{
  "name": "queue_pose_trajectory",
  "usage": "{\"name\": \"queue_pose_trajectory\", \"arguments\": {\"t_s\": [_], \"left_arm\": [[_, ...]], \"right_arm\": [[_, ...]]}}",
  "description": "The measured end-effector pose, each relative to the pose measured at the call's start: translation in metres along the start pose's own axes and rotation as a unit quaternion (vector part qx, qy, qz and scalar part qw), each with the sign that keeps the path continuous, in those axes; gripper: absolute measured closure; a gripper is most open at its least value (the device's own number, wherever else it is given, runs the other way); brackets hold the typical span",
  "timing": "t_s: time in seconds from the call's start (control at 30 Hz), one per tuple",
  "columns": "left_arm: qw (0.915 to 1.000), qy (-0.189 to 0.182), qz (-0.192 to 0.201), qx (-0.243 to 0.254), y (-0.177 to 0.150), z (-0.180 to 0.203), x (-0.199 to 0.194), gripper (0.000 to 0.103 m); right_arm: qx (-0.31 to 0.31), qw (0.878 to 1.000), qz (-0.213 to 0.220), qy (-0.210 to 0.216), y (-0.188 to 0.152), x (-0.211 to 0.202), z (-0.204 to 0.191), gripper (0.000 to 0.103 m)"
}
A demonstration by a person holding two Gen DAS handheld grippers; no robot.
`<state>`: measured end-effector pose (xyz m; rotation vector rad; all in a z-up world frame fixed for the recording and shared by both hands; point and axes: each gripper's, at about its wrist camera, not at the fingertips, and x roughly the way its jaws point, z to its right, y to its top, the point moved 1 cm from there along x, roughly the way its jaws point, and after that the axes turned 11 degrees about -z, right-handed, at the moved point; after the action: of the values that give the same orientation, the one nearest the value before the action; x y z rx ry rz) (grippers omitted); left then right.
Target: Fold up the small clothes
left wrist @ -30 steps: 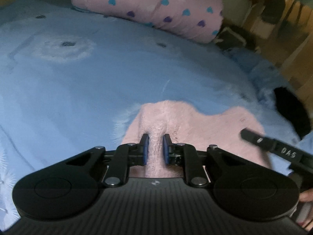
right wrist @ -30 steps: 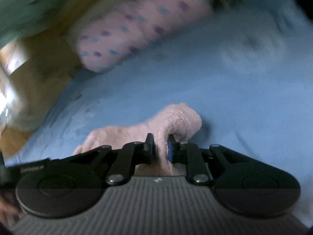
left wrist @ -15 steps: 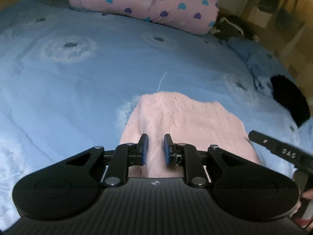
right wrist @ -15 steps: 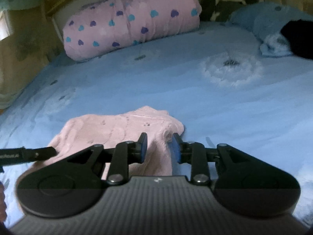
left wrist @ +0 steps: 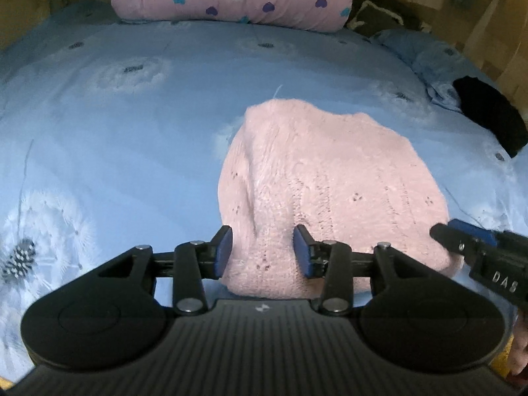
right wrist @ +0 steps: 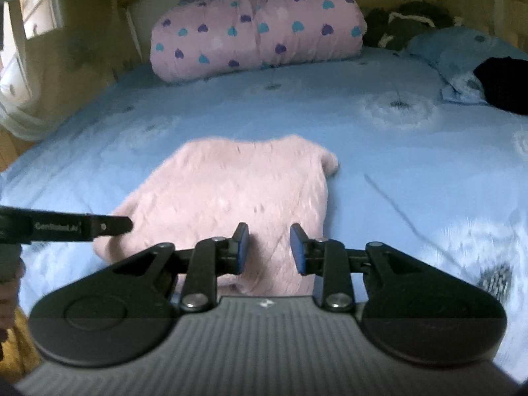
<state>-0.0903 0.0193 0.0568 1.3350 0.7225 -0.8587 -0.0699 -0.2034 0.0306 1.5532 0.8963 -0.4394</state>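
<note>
Jaws of both the left gripper (left wrist: 262, 247) and right gripper (right wrist: 269, 247) stand parted, angled down over the pink sweater (left wrist: 323, 184); left's just widened.

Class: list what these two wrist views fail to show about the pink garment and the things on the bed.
- Pink garment: near edge hidden behind the gripper body, both views.
- Garment type: folded, unclear.
- Black item: cut off by the right view's edge; too dark to identify.
- Dark bundle behind pillow: too small.

Light: dim, soft indoor glow over the blue bedsheet (left wrist: 132, 165); brightest at the window (right wrist: 36, 10) (far left).
Blur: right wrist view smeared; left sharper.
Edges: fisheye bending, dark corners.
</note>
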Motion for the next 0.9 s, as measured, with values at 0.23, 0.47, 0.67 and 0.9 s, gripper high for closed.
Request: {"name": "queue_pose_trajectory", "arguments": {"t_s": [0.23, 0.47, 0.67, 0.9], "left_arm": [[0.9998, 0.007, 0.016, -0.009, -0.01, 0.002, -0.017, 0.05], [0.9996, 0.026, 0.012, -0.007, -0.027, 0.015, -0.039, 0.026], [0.9986, 0.052, 0.011, 0.007, -0.048, 0.027, -0.043, 0.003], [0.9978, 0.066, -0.002, 0.005, -0.062, 0.038, -0.032, 0.003]], "right_arm": [[-0.005, 0.999, 0.015, -0.028, -0.013, 0.0, -0.009, 0.072], [0.006, 1.0, 0.019, -0.014, -0.021, -0.025, -0.012, 0.043], [-0.008, 1.0, 0.014, -0.012, -0.035, -0.035, -0.02, 0.034], [-0.005, 1.0, 0.001, -0.025, -0.047, -0.034, -0.019, 0.034]]}}
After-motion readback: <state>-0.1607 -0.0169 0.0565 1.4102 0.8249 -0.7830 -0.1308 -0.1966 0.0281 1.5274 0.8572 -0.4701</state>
